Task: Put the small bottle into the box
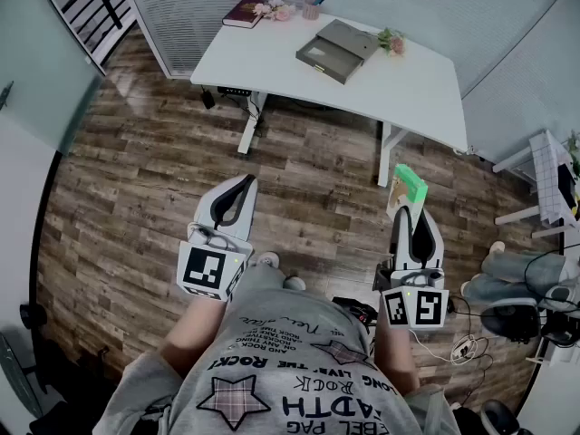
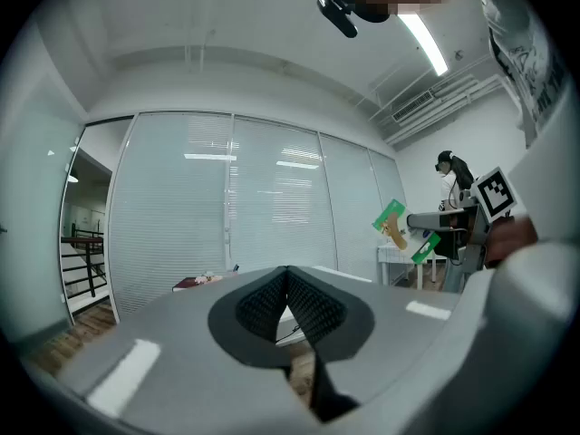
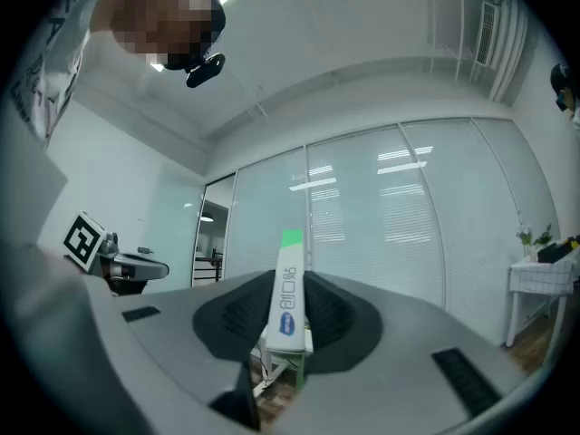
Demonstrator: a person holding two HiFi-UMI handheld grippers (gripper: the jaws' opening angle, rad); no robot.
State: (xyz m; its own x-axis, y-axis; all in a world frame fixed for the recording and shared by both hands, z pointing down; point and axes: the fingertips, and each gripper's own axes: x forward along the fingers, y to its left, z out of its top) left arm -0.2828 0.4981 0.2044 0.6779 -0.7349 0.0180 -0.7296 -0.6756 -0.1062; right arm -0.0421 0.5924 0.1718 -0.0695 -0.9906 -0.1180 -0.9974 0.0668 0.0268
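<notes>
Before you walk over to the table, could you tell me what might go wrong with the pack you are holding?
1. The right gripper holds the pack with much of it sticking out past the fingers, so it might tilt or slip on the way.
2. Cables lie on the floor at your right; you could trip.
3. Flowers sit right beside the grey box and would be easy to knock when reaching in.
</notes>
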